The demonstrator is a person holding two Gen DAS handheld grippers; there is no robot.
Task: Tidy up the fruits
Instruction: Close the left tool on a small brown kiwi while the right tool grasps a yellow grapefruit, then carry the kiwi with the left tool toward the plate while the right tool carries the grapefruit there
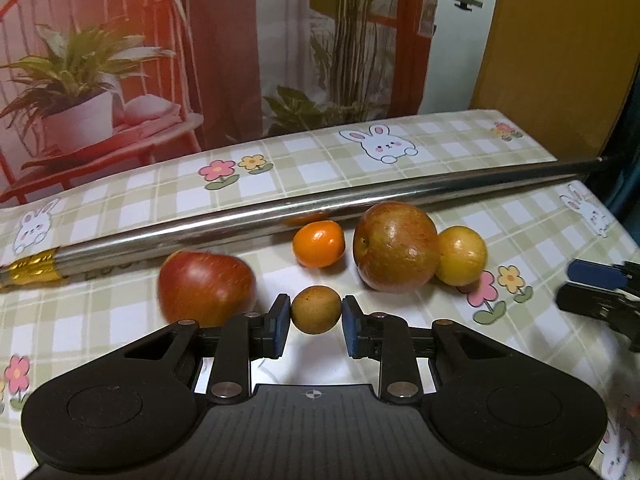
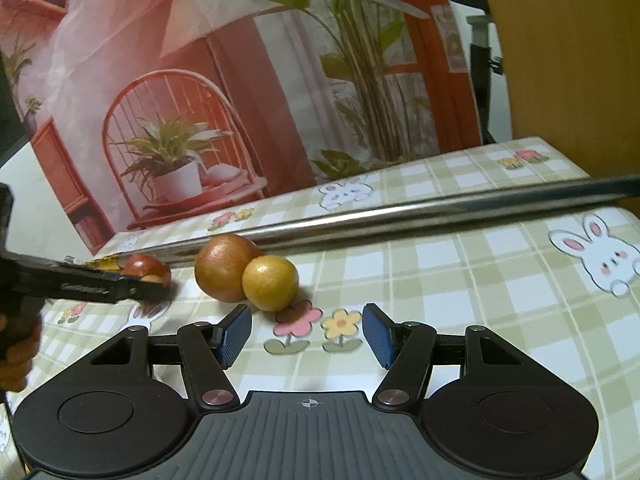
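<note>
My left gripper [image 1: 316, 320] is shut on a small brown round fruit [image 1: 316, 310], its blue pads touching both sides just above the tablecloth. Left of it lies a red apple [image 1: 206, 286]. Behind it sit a small orange [image 1: 319, 243], a large red-yellow apple [image 1: 395, 247] and a yellow fruit [image 1: 461, 255] touching that apple. My right gripper [image 2: 306, 334] is open over the flower print, with the yellow fruit [image 2: 271, 283] and large apple [image 2: 224, 266] just ahead of its left pad. The left gripper [image 2: 154, 282] partly hides the red apple [image 2: 146, 268].
A long shiny metal rod [image 1: 320, 204] with a gold band lies across the table behind the fruits. The checked bunny tablecloth [image 2: 480, 280] covers the table. A printed backdrop [image 1: 200, 60] stands at the far edge. A hand [image 2: 16, 352] holds the left gripper.
</note>
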